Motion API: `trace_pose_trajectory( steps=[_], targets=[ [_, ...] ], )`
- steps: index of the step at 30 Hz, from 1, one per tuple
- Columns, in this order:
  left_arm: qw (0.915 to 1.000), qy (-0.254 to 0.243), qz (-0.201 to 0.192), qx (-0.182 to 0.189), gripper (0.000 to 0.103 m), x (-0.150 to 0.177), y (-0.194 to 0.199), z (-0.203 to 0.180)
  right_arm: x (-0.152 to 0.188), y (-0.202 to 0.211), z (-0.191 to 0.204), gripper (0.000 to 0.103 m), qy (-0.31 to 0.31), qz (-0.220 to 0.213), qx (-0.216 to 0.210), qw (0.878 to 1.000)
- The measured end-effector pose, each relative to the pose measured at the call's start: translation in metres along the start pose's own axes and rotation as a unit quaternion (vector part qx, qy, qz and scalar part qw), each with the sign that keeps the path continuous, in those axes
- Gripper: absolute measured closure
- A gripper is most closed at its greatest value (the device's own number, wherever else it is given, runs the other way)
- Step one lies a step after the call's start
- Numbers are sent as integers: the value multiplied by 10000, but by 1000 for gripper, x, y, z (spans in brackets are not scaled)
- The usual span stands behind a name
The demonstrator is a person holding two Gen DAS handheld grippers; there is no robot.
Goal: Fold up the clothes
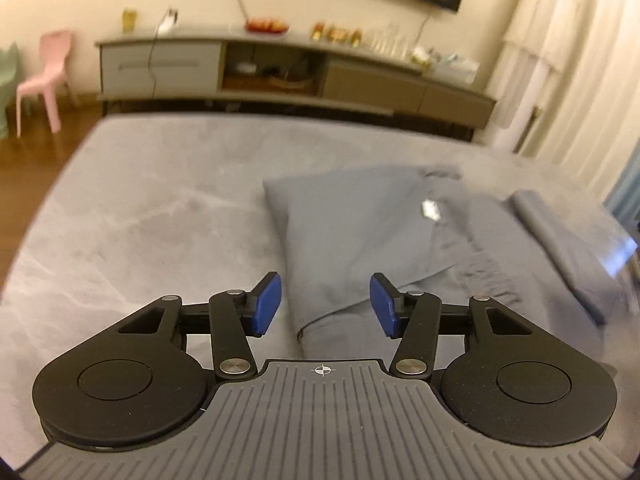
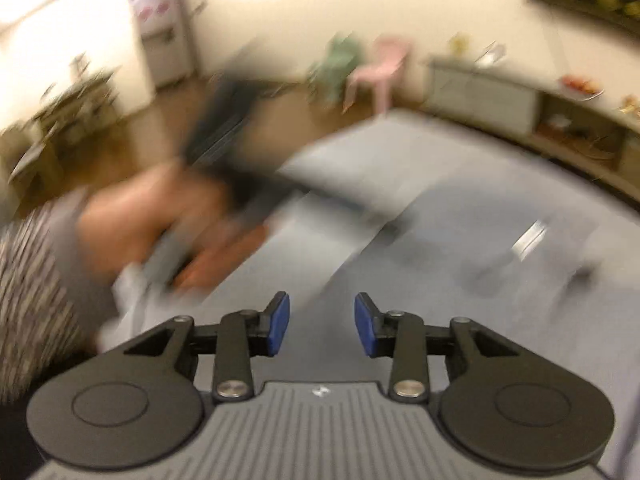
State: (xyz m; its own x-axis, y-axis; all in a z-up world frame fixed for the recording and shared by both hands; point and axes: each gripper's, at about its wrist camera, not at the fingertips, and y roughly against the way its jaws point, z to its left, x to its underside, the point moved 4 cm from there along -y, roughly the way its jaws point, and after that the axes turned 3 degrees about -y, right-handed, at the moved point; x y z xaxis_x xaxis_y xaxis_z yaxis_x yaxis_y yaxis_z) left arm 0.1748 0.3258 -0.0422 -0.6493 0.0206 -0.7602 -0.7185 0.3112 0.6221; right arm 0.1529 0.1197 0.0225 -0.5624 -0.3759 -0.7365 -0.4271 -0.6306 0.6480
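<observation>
A grey garment lies partly folded on the grey bed, with a small white label near its collar and one sleeve stretched off to the right. My left gripper hovers open just above the garment's near folded edge, nothing between its blue pads. The right wrist view is heavily motion-blurred. There my right gripper is open and empty over the grey fabric. The other gripper shows as a dark blur held by a person's hand at the left.
A long low cabinet with bottles and a plate of fruit runs along the far wall behind the bed. A pink chair stands on the wooden floor at the left. White curtains hang at the right. A striped sleeve fills the left edge.
</observation>
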Motion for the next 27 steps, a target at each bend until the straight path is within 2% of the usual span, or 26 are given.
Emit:
trace_pose_trajectory(
  steps=[2, 3, 5, 8, 10, 11, 13, 17, 19, 21, 25, 27],
  targets=[
    [9994, -155, -47, 305, 58, 5, 12, -12, -42, -13, -27, 63, -351, -247, 283, 9987],
    [9986, -251, -63, 467, 58, 8, 17, -18, -60, -34, -33, 63, -447, -218, 417, 9979],
    [9953, -591, 88, 763, 57, 19, 17, -36, -83, -95, -40, 63, -344, 105, 639, 9973],
    [9891, -1053, 577, 857, 58, 42, 2, -53, -84, -186, -52, 65, -192, 781, 878, 9929],
    [9844, -1283, 979, 705, 58, 61, -15, -58, -83, -222, -57, 65, -225, 1018, 841, 9910],
    [9820, -1475, 1010, 614, 54, 69, -18, -61, -87, -230, -64, 64, -444, 1009, 781, 9908],
    [9793, -1680, 976, 572, 53, 72, -17, -67, -75, -209, -76, 64, -531, 955, 868, 9902],
    [9794, -1518, 1138, 689, 53, 63, -13, -66, -37, -151, -96, 64, -479, 859, 1141, 9886],
    [9816, -1512, 926, 715, 55, 51, -2, -65, -19, -122, -106, 63, -453, 811, 1277, 9875],
    [9846, -1434, 671, 743, 53, 37, 10, -65, -1, -92, -117, 57, -427, 762, 1413, 9861],
    [9857, -1523, 444, 576, 44, 6, -4, -109, 36, -34, -137, 57, -375, 665, 1684, 9828],
    [9815, -1825, 441, 380, 44, -3, -24, -144, 55, -11, -147, 56, -359, 614, 1799, 9811]
  ],
)
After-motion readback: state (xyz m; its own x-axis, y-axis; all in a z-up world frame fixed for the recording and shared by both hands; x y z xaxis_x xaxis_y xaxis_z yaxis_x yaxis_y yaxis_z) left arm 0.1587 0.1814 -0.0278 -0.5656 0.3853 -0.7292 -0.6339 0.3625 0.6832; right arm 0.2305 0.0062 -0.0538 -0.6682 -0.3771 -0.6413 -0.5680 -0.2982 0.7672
